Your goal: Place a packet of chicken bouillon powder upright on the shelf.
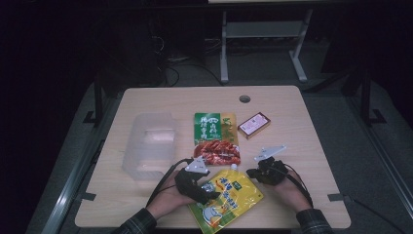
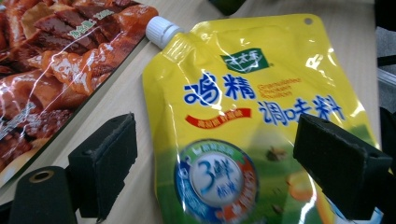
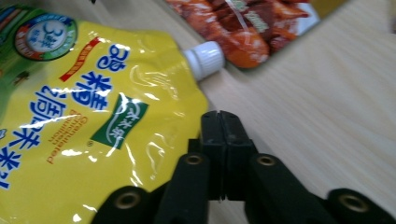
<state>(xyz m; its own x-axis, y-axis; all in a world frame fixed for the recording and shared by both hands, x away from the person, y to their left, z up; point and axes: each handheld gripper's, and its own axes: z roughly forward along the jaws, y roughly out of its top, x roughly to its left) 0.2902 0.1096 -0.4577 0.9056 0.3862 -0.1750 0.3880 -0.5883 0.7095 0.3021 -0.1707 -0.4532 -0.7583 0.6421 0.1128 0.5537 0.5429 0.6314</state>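
A clear bin [image 1: 148,145] sits at the left of the worktop [image 1: 302,146]. The left gripper [image 2: 215,163] has its jaws wide open, one on each side of the yellow pouch [image 2: 252,107], not pressing it. The pouch lies flat at the near edge. It is best to close gently on the flat body, away from the white cap [image 2: 161,30]. The right gripper [image 3: 223,140] rests just beside the pouch, jaws together, holding nothing. A red bag [image 1: 216,139] lies close behind, so lift straight up. The right side has bare room.
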